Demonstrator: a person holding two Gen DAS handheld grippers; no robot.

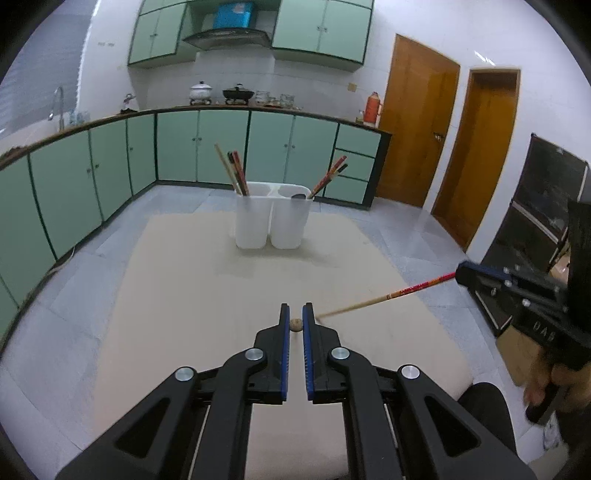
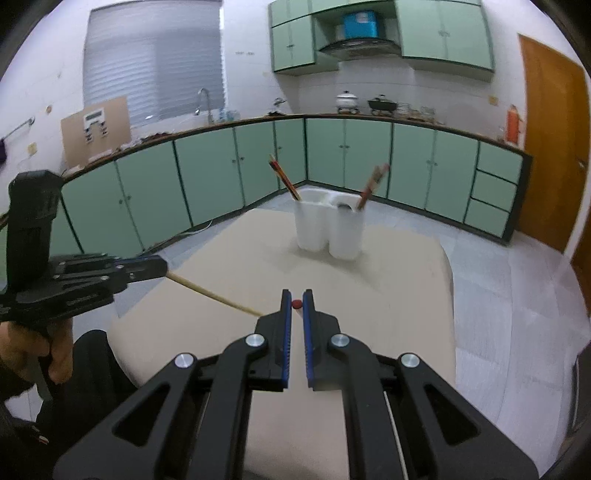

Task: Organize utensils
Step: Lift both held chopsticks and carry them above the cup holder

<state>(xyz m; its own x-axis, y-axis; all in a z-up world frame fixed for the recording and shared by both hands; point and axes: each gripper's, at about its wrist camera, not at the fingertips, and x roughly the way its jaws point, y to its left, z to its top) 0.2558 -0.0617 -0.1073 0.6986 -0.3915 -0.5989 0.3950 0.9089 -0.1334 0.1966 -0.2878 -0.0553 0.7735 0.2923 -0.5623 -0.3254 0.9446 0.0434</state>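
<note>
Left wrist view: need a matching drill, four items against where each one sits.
Items:
1. white two-compartment plastic holder
2. orange-red thermos flask
3. blue box
4. red-and-wood chopstick

Places:
A. above the range hood, between the upper green cabinets
B. in the fingers of the right gripper, red end there
C. standing on the beige table, toward its far side
D. on the counter end near the brown wooden door

Pairs: 1-C, 2-D, 3-A, 4-B
</note>
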